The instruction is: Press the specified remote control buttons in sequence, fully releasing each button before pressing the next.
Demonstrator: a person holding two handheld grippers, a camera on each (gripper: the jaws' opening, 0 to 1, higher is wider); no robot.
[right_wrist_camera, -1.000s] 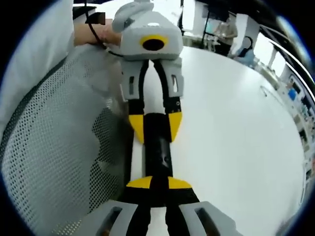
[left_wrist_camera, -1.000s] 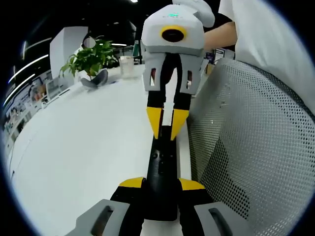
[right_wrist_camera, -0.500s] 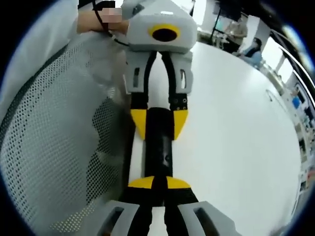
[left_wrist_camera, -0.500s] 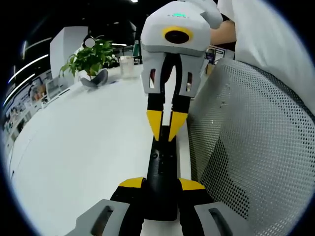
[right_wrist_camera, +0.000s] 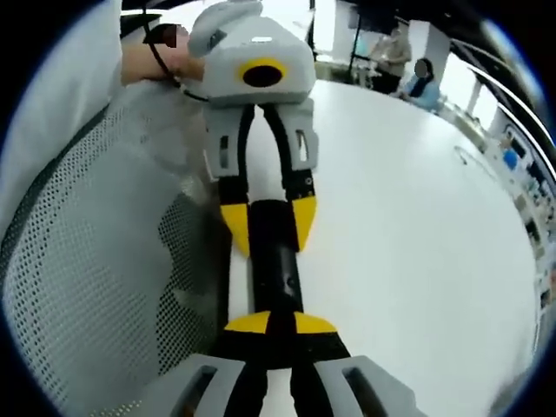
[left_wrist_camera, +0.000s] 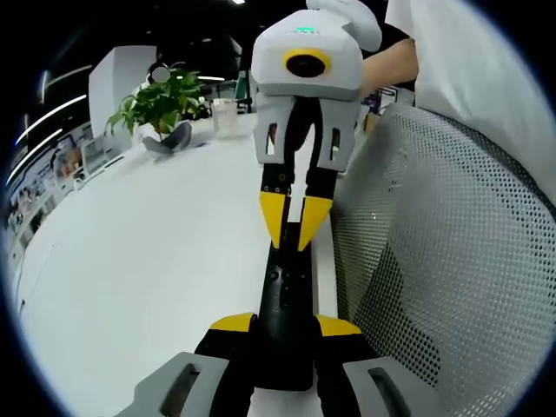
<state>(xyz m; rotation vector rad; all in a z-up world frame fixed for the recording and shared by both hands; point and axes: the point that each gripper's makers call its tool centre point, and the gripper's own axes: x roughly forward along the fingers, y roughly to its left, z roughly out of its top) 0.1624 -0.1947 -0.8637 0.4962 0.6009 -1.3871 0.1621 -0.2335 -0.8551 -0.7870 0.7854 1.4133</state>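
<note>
A wide white table with a smooth, bare top fills much of the left gripper view, and its edge runs right beside the black remote control. The remote control lies along that edge. Just past the edge, on the other side of the remote control, stands a grey mesh chair back, close enough to leave almost no gap. Far beyond the remote control, at the table's distant end, sit a green potted plant and a clear cup, with dim office shelving behind them.

The left gripper has its yellow-tipped jaws pinching the near end of the remote control. The right gripper comes in from the far side, its yellow tips pressed to the sides of the remote control's other end; a person's hand and white sleeve hold it.

In the right gripper view, the remote control stretches between both grippers the same way. The mesh chair back crowds one side of it, and the open white table spreads out on the other. Seated people appear far behind the table.
</note>
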